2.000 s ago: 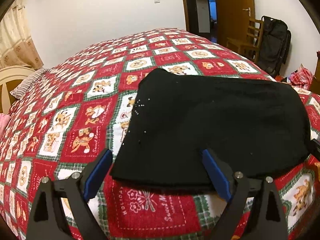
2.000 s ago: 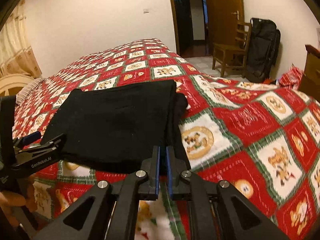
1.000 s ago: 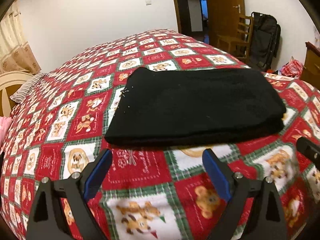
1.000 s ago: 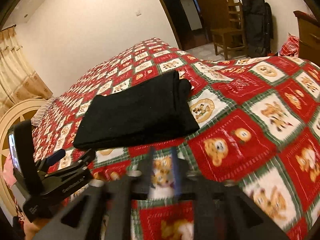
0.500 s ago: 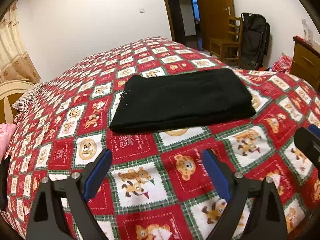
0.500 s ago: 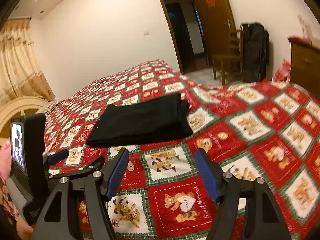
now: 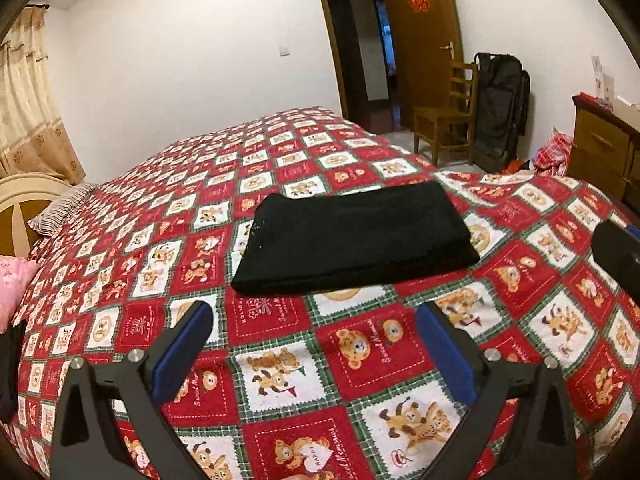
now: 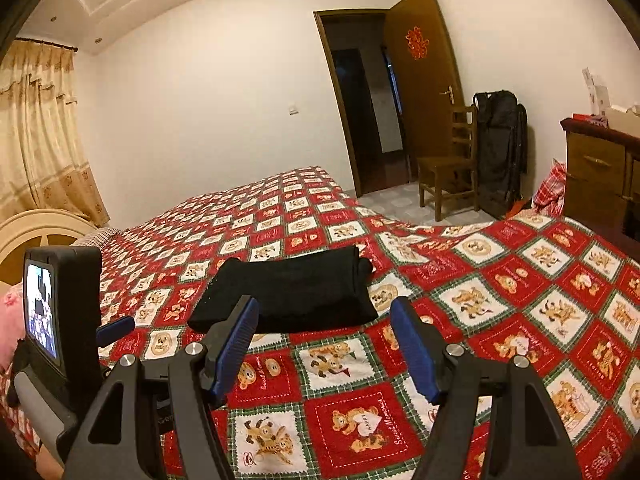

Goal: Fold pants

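Nearest to us, our left gripper (image 7: 312,340) hangs over the bedspread (image 7: 360,360) with its blue-padded jaws spreading wider, nothing between them but the red, white and green teddy-bear squares below. Our right gripper (image 8: 324,340) is released too, its jaws apart and empty above the same quilt. In the right wrist view the left gripper's body, with a small lit screen (image 8: 40,308), stands at the left edge.

Just beyond both grippers, and touching neither, the black pants (image 7: 352,240) lie folded into a flat, neat rectangle on the bed, with the layered fold ends at the right side. From the right wrist view they sit a little left of centre, partly behind the tip of the left finger.

Further on, the quilt runs to a striped pillow (image 7: 60,210) and a cream headboard (image 7: 24,204) at the left. Past the bed's far right corner stand a wooden chair (image 7: 448,120), a black bag (image 7: 500,108) against the wall, an open wooden door (image 7: 420,48) with a red ornament, and a wooden dresser (image 7: 600,148) at the right.
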{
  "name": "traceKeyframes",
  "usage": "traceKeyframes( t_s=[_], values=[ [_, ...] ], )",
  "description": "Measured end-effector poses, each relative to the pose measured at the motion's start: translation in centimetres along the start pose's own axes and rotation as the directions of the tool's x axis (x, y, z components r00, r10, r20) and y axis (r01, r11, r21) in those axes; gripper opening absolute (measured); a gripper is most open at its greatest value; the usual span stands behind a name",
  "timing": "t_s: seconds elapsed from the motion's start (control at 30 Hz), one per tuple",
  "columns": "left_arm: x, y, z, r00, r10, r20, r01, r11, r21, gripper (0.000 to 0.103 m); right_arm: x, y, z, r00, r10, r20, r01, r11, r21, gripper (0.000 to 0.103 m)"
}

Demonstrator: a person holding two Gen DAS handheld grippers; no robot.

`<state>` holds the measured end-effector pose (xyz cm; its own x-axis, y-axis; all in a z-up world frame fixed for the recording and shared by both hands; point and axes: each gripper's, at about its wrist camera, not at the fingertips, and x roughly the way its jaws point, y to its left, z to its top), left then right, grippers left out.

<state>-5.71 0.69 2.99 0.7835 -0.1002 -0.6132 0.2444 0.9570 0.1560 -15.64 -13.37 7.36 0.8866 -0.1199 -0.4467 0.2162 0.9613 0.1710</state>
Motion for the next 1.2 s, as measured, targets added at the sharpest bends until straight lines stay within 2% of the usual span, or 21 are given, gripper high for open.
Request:
traceKeyframes(
  t_s=[0.23,0.5,1.2],
  values=[
    [-0.2,0.1,0.1,1.000,0.009,0.001,-0.009,1.000,-0.021,0.103,0.2,-0.8,0.0,1.000,-0.005,-0.004,0.005,0.999,0.037,0.070],
    [-0.4,-0.1,0.1,1.000,0.015,0.004,-0.015,1.000,-0.018,0.103,0.0,-0.3,0.1,1.000,-0.016,0.022,0.016,1.000,0.004,0.070],
    [-0.6,0.3,0.4,1.000,0.012,0.007,-0.011,0.999,-0.031,0.103,0.5,0.3,0.0,1.000,-0.019,0.013,0.019,1.000,-0.019,0.070]
  ],
)
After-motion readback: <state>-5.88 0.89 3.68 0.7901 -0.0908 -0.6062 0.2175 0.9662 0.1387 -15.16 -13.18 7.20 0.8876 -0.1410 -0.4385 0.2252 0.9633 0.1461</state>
